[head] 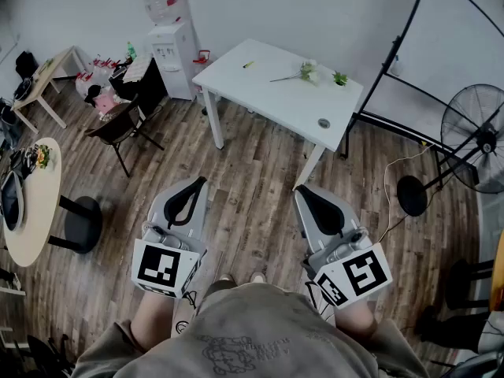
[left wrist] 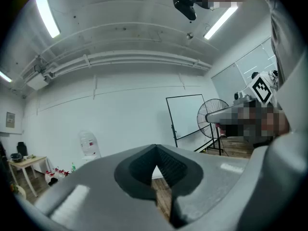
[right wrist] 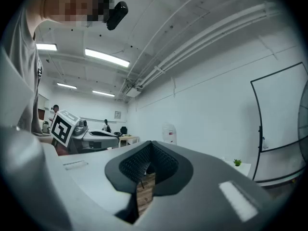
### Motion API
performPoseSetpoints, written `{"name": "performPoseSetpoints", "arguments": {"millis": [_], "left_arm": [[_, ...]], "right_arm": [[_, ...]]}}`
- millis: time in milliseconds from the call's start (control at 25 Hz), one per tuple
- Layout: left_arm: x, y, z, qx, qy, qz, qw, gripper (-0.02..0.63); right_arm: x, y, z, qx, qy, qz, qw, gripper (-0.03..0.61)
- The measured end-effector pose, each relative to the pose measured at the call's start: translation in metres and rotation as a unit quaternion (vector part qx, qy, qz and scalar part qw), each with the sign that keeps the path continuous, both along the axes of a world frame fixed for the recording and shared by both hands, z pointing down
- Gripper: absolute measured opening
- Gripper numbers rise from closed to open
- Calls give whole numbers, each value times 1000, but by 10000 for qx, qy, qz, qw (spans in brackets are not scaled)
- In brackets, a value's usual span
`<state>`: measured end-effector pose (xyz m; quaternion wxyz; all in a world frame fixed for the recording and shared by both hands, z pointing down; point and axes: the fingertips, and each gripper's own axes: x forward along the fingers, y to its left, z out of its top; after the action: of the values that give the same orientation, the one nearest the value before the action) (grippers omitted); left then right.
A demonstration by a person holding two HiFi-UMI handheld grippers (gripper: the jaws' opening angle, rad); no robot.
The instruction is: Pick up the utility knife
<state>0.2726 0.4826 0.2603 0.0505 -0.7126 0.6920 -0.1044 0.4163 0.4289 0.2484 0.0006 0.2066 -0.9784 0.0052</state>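
A white table (head: 260, 93) stands across the wooden floor, well ahead of both grippers. Near its far edge lies a small yellow item (head: 249, 64), too small to confirm as the utility knife. White flowers (head: 309, 71), a little green plant (head: 339, 78) and a small round object (head: 324, 123) also lie on the table. My left gripper (head: 197, 183) (left wrist: 155, 155) and right gripper (head: 302, 191) (right wrist: 150, 148) are held low near the person's waist, pointing forward. Both are shut with nothing between the jaws, and both are far from the table.
A water dispenser (head: 173, 53) stands left of the table, with a dark chair (head: 118, 128) and clutter nearby. A round table (head: 35, 203) and black stool (head: 83, 223) are on the left. A floor fan (head: 476, 140) and a black whiteboard frame (head: 409, 93) stand on the right.
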Motion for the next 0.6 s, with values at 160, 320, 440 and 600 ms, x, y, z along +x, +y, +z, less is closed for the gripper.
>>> {"name": "performPoseSetpoints", "arguments": {"millis": [160, 320, 440, 600], "left_arm": [[-2, 0, -4, -8, -6, -64, 10000, 0], [3, -1, -2, -85, 66, -60, 9999, 0], [7, 0, 1, -119, 111, -81, 9998, 0], [12, 0, 9, -127, 136, -116, 9998, 0]], "right_arm": [[1, -1, 2, -6, -72, 0, 10000, 28], [3, -1, 6, -54, -66, -59, 9999, 29], [5, 2, 10, -51, -15, -143, 9999, 29], [12, -1, 17, -92, 40, -148, 9998, 29]]}}
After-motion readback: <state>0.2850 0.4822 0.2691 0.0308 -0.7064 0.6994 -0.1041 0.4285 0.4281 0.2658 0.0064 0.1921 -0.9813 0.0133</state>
